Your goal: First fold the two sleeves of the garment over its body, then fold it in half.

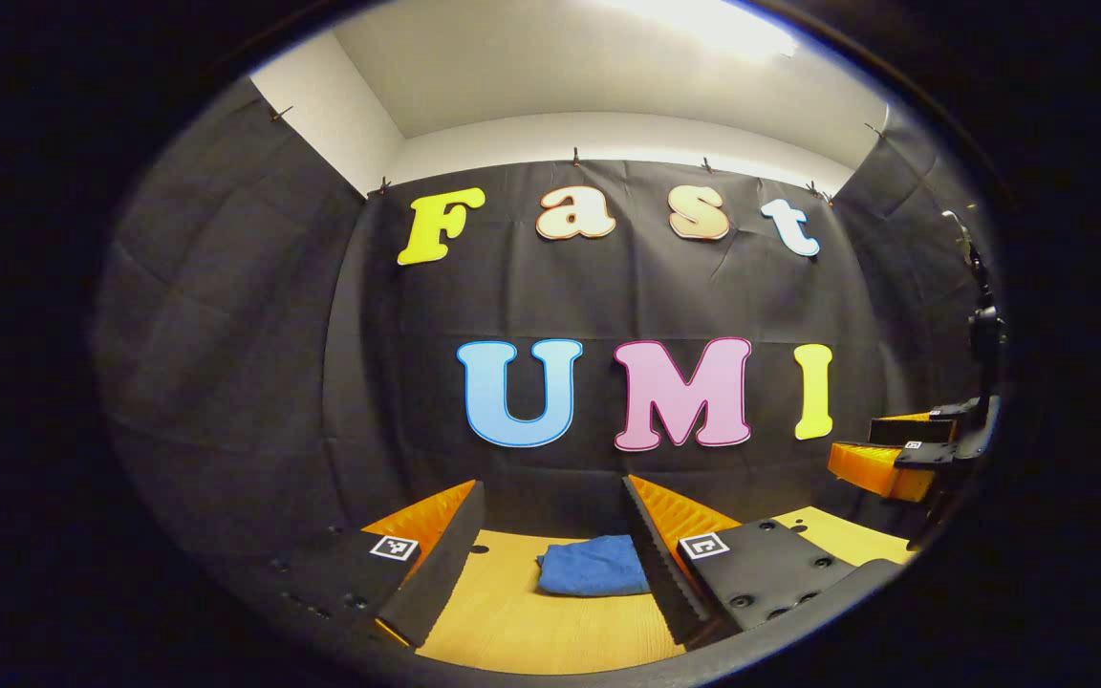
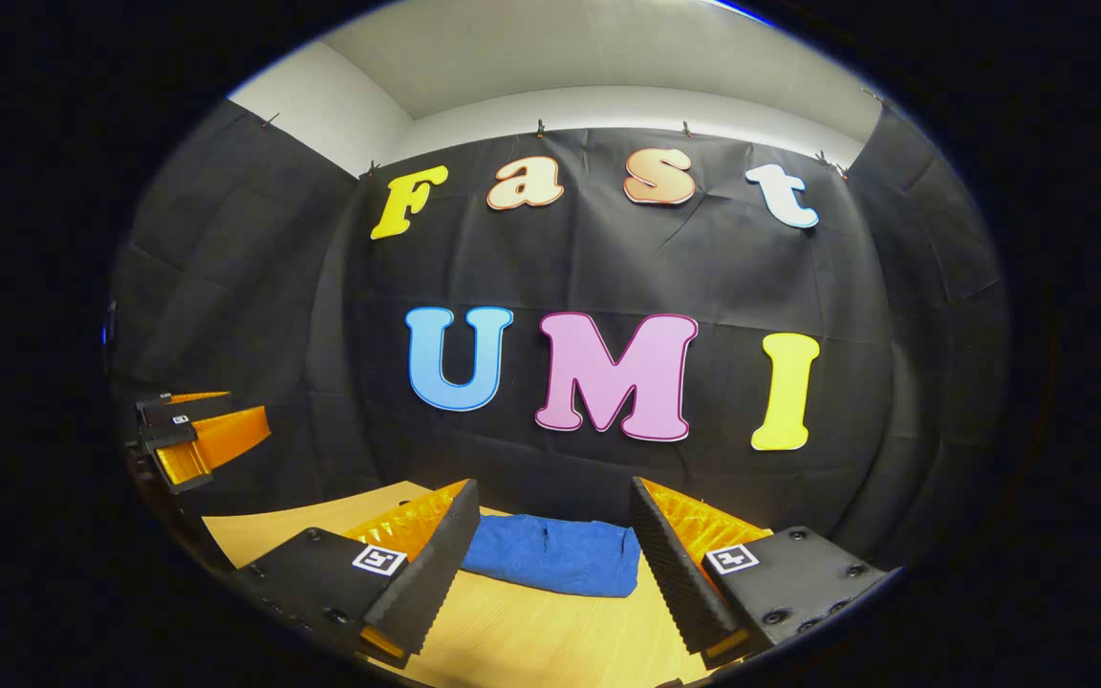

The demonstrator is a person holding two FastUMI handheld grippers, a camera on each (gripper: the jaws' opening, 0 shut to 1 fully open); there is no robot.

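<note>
The blue garment [image 1: 594, 566] lay folded into a compact bundle on the wooden surface [image 1: 522, 621], near the far edge where the surface met the black cloth wall [image 1: 226, 334]. In the left gripper view it sat between the left tongs [image 1: 550, 564], toward the finger at 3 o'clock, whose inner edge covered the bundle's right end. In the right gripper view the same garment [image 2: 555, 556] stretched wider across the gap between the right tongs [image 2: 550, 564], its left end passing behind the finger at 9 o'clock and its right end stopping just short of the other finger. From there it looked like a flattened, doubled-over rectangle, though the folds were too soft and small to count with any certainty.

Both pairs of tongs were spread wide and held nothing; each hovered above the surface with the garment lying beyond the fingertips, apart from them.

Out at 3 o'clock in the left gripper view, the right tongs [image 1: 904, 449] appeared in the air, well apart from the garment and spread too. Correspondingly, at 9 o'clock in the right gripper view, the left tongs [image 2: 192, 435] hung above the near edge of the surface [image 2: 531, 640]. Above the cloth wall, at 12 o'clock, ran a pale wall and ceiling [image 1: 550, 76].
</note>
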